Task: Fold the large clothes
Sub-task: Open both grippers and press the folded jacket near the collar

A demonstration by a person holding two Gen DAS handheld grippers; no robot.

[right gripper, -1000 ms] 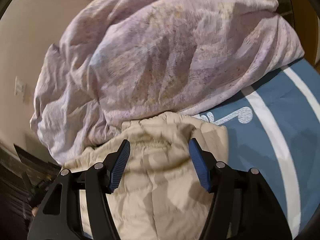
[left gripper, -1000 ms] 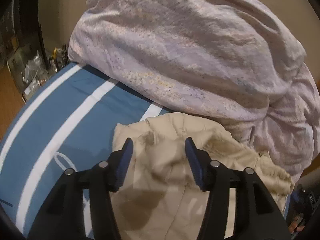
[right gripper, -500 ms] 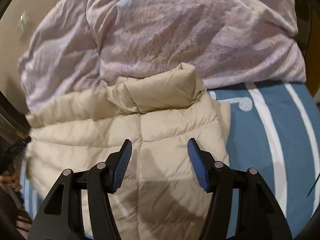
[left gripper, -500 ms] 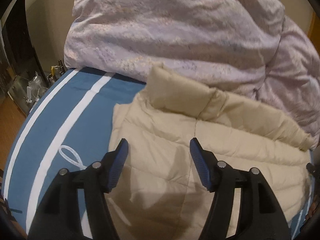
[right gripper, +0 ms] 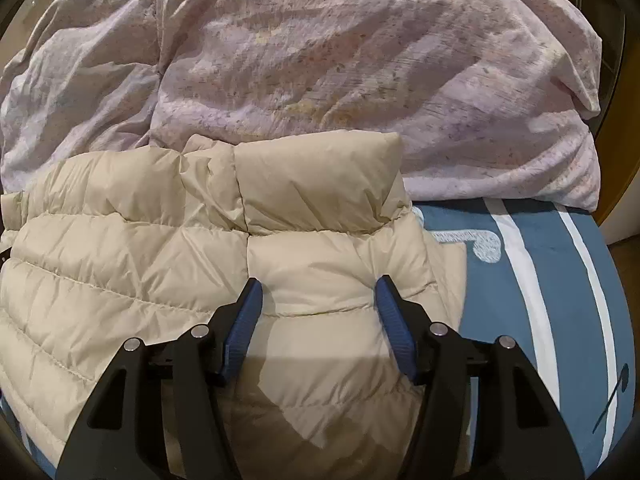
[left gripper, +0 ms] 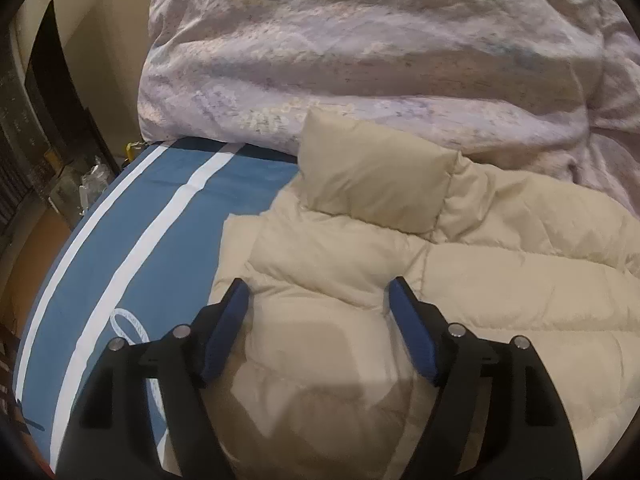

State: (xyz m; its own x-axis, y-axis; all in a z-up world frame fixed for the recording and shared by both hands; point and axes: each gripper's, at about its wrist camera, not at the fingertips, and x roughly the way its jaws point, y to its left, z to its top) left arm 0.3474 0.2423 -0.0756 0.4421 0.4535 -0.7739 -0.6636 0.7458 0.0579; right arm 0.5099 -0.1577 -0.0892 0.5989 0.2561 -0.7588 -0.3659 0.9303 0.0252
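Note:
A beige quilted puffer jacket (left gripper: 460, 280) lies on the blue bed cover with white stripes (left gripper: 160, 216), its collar (left gripper: 372, 184) standing up towards the back. It also shows in the right wrist view (right gripper: 160, 256), collar (right gripper: 316, 184) at the back. My left gripper (left gripper: 318, 304) is open and empty, just above the jacket's left part. My right gripper (right gripper: 318, 300) is open and empty, above the jacket's right part near its edge.
A large crumpled lilac duvet (left gripper: 380, 52) is piled behind the jacket, also in the right wrist view (right gripper: 340, 72). The bed cover (right gripper: 540, 280) extends to the right. Dark furniture and clutter (left gripper: 60, 152) stand off the bed's left edge.
Both grippers have pulled back and up from close over the jacket's collar area. More of the jacket is now in view, lying spread on the bed. Both stayed open.

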